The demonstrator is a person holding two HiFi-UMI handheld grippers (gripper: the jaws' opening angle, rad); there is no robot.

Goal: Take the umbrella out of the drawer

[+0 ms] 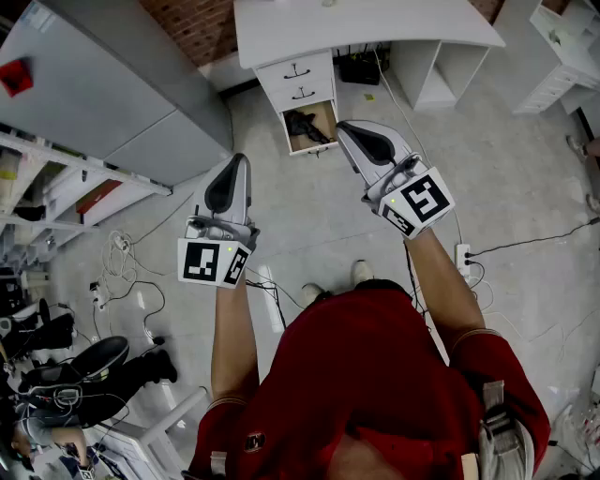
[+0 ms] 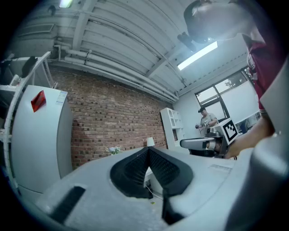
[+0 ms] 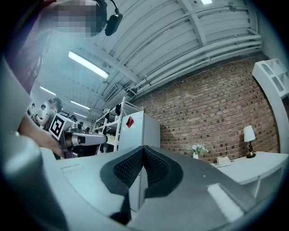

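Note:
A black folded umbrella (image 1: 305, 125) lies in the open bottom drawer (image 1: 313, 145) of the white drawer unit under the desk. Both grippers are held up in the air in front of the person, well short of the drawer. My left gripper (image 1: 240, 157) is shut with nothing between its pads (image 2: 135, 169). My right gripper (image 1: 343, 126) is also shut and empty, and its tip overlaps the drawer's right edge in the head view. In the gripper views only the far wall shows past the closed jaws; the umbrella is not seen there.
The white desk (image 1: 356, 28) stands against a brick wall, with two closed drawers (image 1: 298, 82) above the open one. A grey cabinet (image 1: 103, 94) and shelves are at left, cables (image 1: 127, 258) and a power strip (image 1: 462, 255) lie on the floor, and a black chair (image 1: 94, 361) stands at lower left.

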